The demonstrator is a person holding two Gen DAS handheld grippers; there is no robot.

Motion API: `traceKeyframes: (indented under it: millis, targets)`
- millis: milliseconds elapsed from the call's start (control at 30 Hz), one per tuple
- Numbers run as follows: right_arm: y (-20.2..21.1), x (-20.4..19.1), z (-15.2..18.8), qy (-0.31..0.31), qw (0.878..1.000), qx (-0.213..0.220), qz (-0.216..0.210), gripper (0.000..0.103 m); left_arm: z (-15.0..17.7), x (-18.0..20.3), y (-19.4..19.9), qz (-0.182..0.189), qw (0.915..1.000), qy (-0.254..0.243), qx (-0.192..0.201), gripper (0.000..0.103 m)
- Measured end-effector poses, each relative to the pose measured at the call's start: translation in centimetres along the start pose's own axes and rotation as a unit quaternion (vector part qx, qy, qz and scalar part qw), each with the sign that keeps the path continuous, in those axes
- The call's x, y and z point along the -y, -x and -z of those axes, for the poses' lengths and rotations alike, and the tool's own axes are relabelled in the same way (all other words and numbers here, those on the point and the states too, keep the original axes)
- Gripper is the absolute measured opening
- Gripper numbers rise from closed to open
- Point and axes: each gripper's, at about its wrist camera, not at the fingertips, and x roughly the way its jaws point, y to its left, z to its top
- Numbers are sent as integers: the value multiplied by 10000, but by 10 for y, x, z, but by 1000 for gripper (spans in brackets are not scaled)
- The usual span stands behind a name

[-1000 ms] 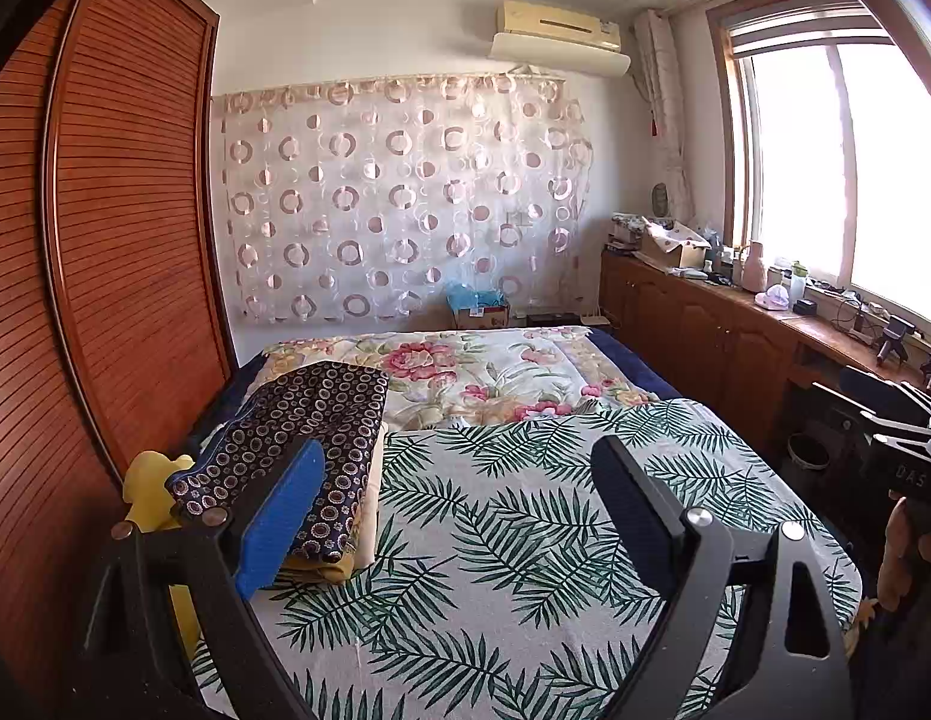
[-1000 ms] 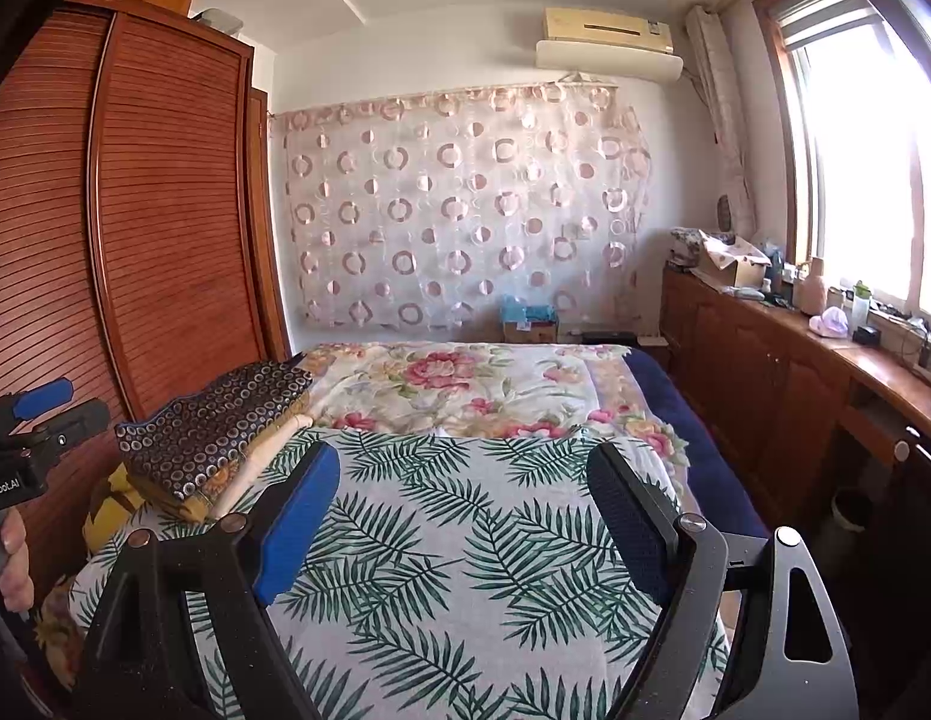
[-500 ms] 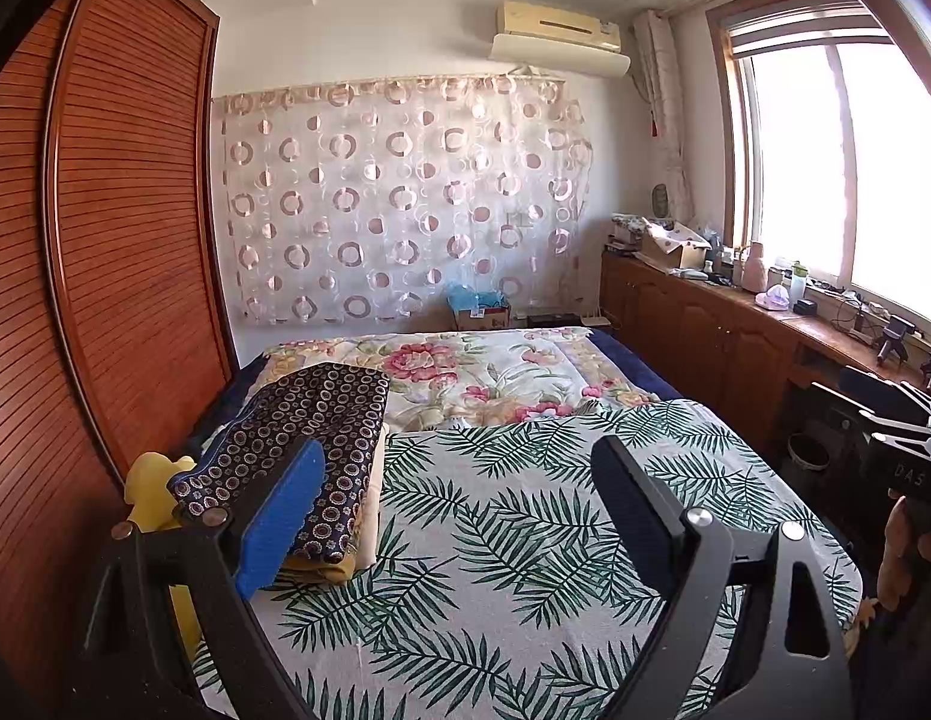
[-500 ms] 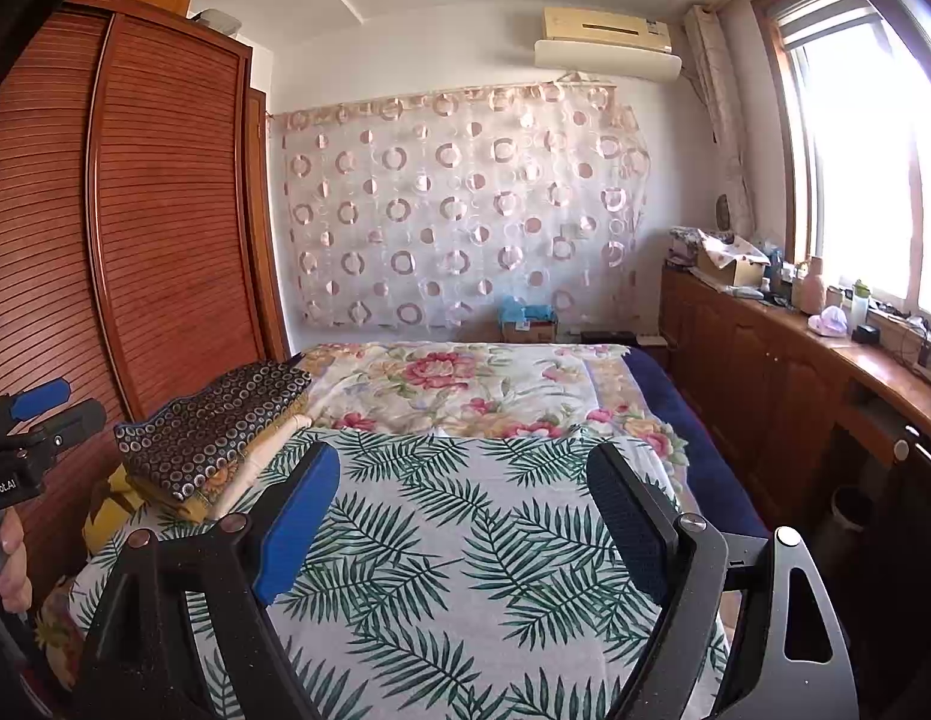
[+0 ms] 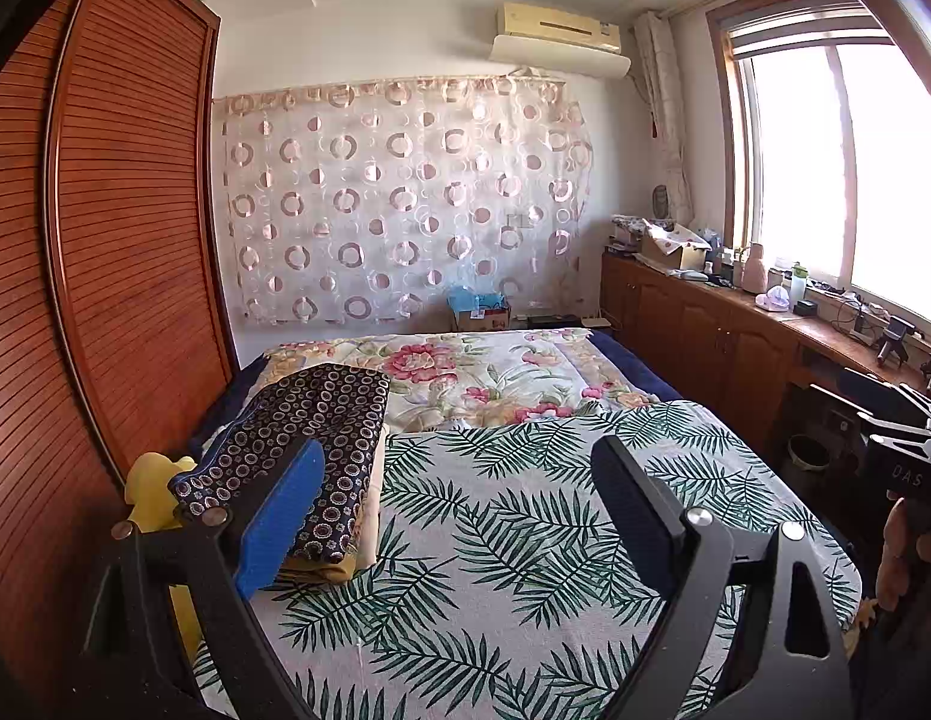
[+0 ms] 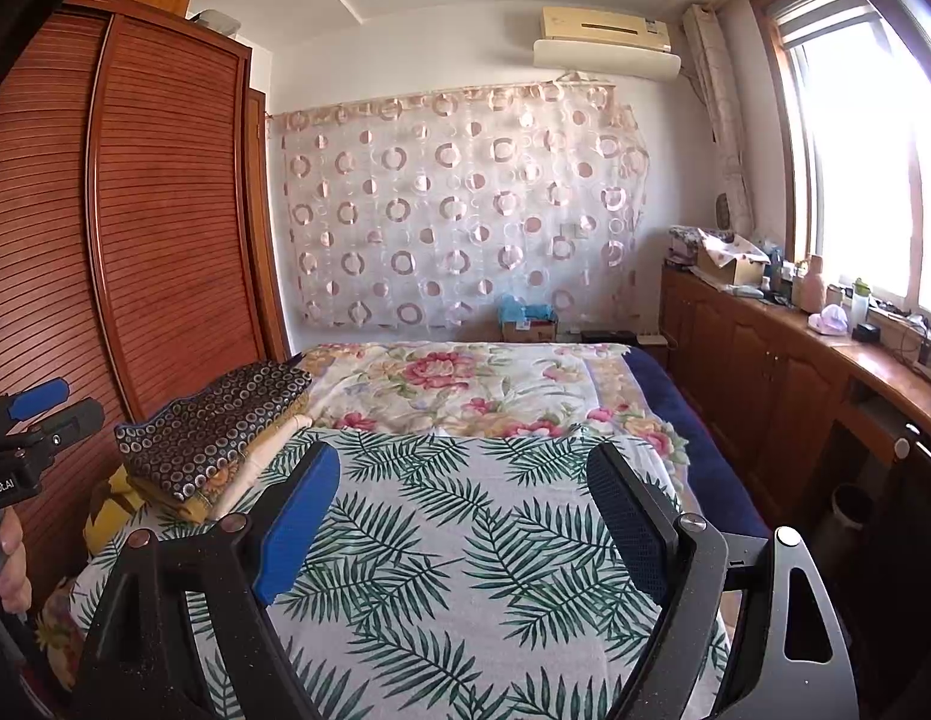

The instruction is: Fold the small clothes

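**Both grippers hanging open over the bed, folded clothes lying at the left edge**

The left gripper (image 5: 459,504) is hovering above the near part of the bed (image 5: 525,540), its two fingers spread wide and holding nothing. The right gripper (image 6: 465,510) is doing the same beside it, fingers wide apart and empty, over the palm-leaf sheet (image 6: 465,540) that is covering the near half of the bed. A flowered quilt (image 6: 465,384) is lying across the far half.

The folded clothes (image 5: 303,450) are sitting in a small stack on the left side of the bed, close to the wooden wardrobe (image 5: 123,240). A dark piece with a ring pattern is lying on top, with cream and yellow layers showing underneath. In the left wrist view the left finger's blue pad (image 5: 279,516) is overlapping the near end of the stack; whether it is touching cannot be told.

In the right wrist view the left gripper's handle and the hand (image 6: 9,552) holding it are showing at the far left edge. A circle-patterned curtain (image 6: 459,210) is hanging on the far wall, under an air conditioner (image 6: 606,39). A wooden cabinet (image 6: 795,372) carrying small clutter is running along the right wall beneath the window (image 6: 873,150).
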Motion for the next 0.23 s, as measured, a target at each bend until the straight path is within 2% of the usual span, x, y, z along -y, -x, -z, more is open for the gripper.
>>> traceKeyframes:
  millis: [233]
  targets:
    - [0, -1, 0, -1, 10000, -6, 1, 86, 0, 0, 0, 2, 10000, 0, -3, 91]
